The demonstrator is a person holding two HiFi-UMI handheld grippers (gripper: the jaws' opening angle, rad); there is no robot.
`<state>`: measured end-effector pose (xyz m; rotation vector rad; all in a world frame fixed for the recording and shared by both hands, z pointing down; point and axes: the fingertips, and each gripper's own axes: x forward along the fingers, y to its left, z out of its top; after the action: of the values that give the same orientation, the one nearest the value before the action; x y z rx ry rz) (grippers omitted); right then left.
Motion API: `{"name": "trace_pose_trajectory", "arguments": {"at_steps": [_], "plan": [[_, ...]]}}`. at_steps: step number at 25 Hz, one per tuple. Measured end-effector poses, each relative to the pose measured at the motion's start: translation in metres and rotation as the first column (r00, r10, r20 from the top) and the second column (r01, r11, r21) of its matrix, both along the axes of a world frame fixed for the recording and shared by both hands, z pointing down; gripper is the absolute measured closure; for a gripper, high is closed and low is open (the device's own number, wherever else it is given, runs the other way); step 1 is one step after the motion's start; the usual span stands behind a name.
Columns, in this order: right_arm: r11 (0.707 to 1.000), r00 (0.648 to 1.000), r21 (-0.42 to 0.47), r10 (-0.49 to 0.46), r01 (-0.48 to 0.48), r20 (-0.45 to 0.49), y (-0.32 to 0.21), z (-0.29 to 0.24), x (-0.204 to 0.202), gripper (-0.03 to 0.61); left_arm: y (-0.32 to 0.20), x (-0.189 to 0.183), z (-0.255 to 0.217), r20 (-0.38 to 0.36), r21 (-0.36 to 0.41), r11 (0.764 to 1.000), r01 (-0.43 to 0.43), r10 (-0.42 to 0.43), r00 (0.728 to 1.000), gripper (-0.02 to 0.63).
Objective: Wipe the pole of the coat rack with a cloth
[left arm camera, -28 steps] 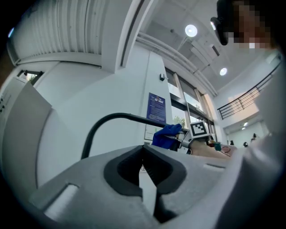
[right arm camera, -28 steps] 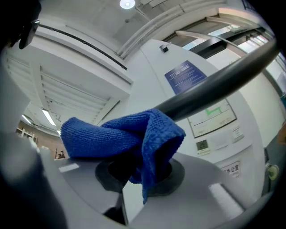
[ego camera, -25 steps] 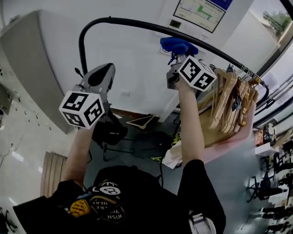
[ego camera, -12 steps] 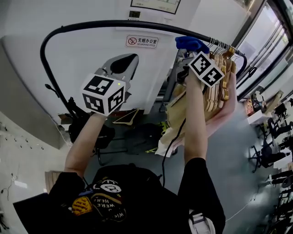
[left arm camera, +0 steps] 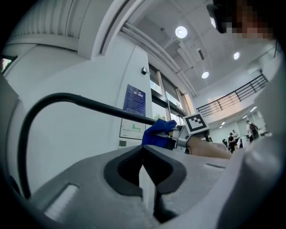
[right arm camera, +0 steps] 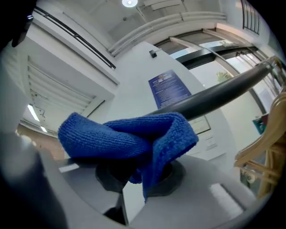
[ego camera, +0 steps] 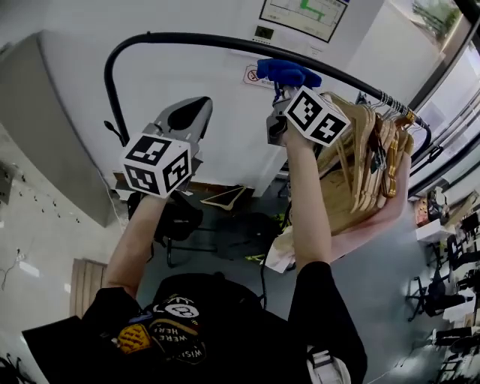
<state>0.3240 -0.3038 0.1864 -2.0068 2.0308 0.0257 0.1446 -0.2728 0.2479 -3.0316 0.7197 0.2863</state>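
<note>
The coat rack's black pole (ego camera: 187, 37) bends up at the left and runs across to the right. A blue cloth (ego camera: 285, 73) is draped on the pole, with my right gripper (ego camera: 283, 94) shut on it from below. The right gripper view shows the cloth (right arm camera: 129, 138) bunched between the jaws and pressed against the pole (right arm camera: 223, 96). My left gripper (ego camera: 201, 103) is held up below the pole, left of the cloth, apart from both. Its jaws are shut with nothing between them (left arm camera: 143, 152); beyond them are the pole (left arm camera: 89, 103) and the cloth (left arm camera: 157, 133).
Several wooden hangers (ego camera: 367, 165) hang bunched on the pole just right of the cloth, also at the edge of the right gripper view (right arm camera: 268, 134). A white wall with a sign (ego camera: 304, 15) stands behind the rack. A black chair (ego camera: 180, 225) and bags sit on the floor below.
The cloth and right gripper slid along the pole toward the hangers, then back to the left, away from them. The left gripper stayed shut below the pole.
</note>
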Motion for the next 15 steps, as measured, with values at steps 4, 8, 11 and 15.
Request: {"name": "trace_pose_trajectory", "arguments": {"at_steps": [4, 8, 11, 15], "plan": [[0.992, 0.991, -0.004, -0.130, 0.130, -0.031, -0.045, 0.001, -0.076, 0.520, -0.017, -0.059, 0.001, -0.018, -0.010, 0.992, 0.123, -0.123, 0.992, 0.611], [0.964, 0.963, -0.009, -0.268, 0.267, -0.034, -0.085, 0.000, -0.159, 0.520, -0.027, -0.116, 0.004, -0.019, -0.016, 0.972, 0.236, -0.237, 0.971, 0.611], [0.943, 0.943, -0.018, -0.332, 0.331, -0.039, -0.105, 0.002, -0.208, 0.522, -0.026, -0.150, 0.007, -0.018, -0.016, 0.957, 0.290, -0.290, 0.957, 0.611], [0.936, 0.935, -0.012, -0.352, 0.352, -0.051, -0.115, -0.001, -0.244, 0.522, -0.026, -0.187, 0.006, -0.029, -0.027, 0.939, 0.342, -0.343, 0.939, 0.611]]}}
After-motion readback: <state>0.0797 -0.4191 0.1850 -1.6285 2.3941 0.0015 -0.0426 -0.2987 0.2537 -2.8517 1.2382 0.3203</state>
